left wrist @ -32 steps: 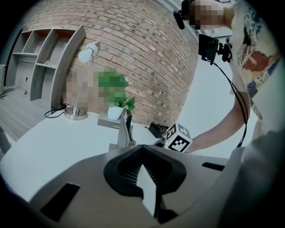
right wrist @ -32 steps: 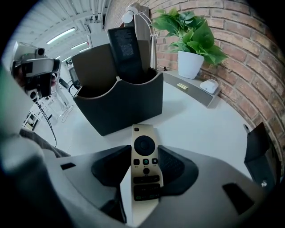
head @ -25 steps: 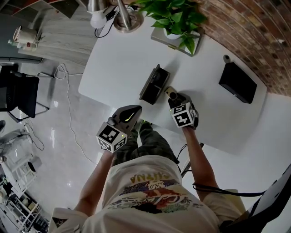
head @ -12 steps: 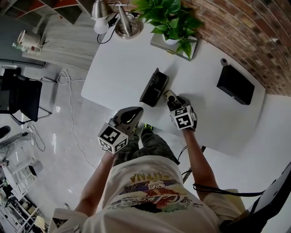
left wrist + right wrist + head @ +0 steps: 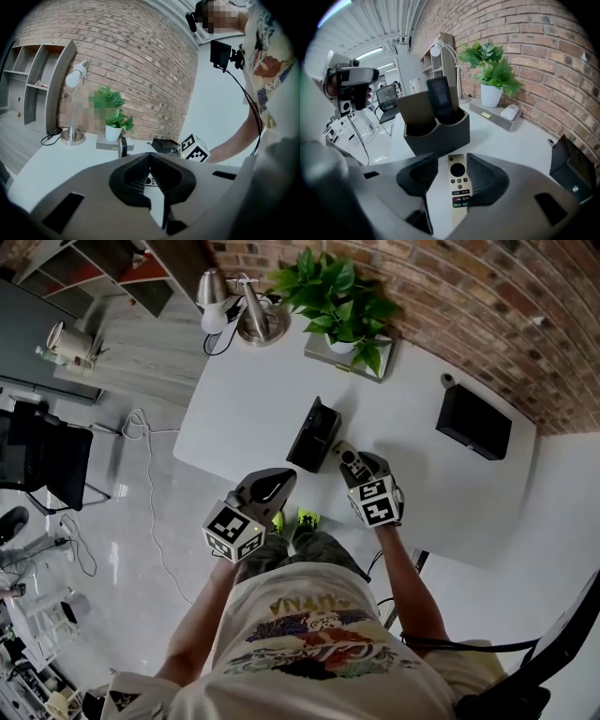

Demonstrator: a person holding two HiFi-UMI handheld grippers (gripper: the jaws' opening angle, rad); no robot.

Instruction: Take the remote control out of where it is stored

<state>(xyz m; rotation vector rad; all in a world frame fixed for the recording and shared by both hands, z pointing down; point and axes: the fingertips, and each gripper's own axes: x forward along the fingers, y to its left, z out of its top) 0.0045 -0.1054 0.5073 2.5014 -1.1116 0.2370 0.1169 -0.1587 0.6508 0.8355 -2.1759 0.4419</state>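
Two claws at the near edge of the counter (image 5: pixel 244 399): my left claw (image 5: pixel 150 155) pressed together and empty, my right claw (image 5: pixel 452 160) spread around the pale remote (image 5: pixel 458 187) lying flat, just short of the dark holder (image 5: pixel 440 133) where a black remote (image 5: pixel 442 98) stands upright.

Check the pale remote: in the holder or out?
Out. The pale remote lies flat on the white table, in front of the dark holder; a black slab stands in one compartment.
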